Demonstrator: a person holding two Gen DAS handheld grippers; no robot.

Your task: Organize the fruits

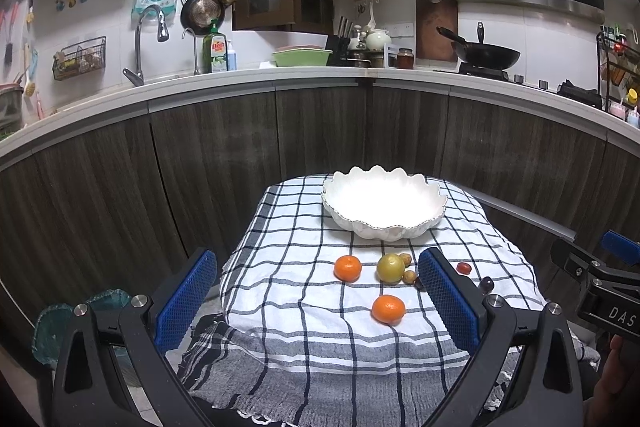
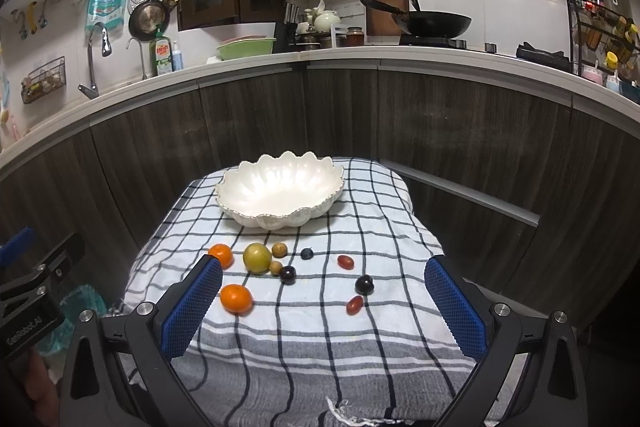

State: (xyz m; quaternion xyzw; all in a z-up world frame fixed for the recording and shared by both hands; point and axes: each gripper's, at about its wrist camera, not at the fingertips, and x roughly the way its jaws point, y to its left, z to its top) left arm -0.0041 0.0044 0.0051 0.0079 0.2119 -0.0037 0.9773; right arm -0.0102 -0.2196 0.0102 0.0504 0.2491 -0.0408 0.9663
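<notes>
A white scalloped bowl [image 1: 384,203] [image 2: 280,193] stands empty at the far end of a checked cloth [image 1: 300,255] [image 2: 380,227]. In front of it lie two oranges [image 2: 236,299] [image 2: 221,254], a yellow-green fruit [image 2: 257,257], two small tan fruits [image 2: 279,249], dark plums [image 2: 364,284] [image 2: 287,274], a blueberry [image 2: 307,253] and two red cherry tomatoes [image 2: 345,261] [image 2: 354,304]. In the left wrist view the oranges [image 1: 388,309] [image 1: 348,267] and green fruit [image 1: 390,267] show too. My left gripper [image 1: 316,291] and right gripper [image 2: 324,295] are both open and empty, hovering above the cloth's near edge.
Dark wood cabinets [image 1: 240,147] and a white countertop [image 1: 280,77] curve behind the table, with a sink tap [image 1: 140,43], a green tub [image 1: 300,57] and a wok [image 1: 488,53]. A teal object [image 1: 60,323] sits low at the left. The right gripper shows in the left view [image 1: 600,287].
</notes>
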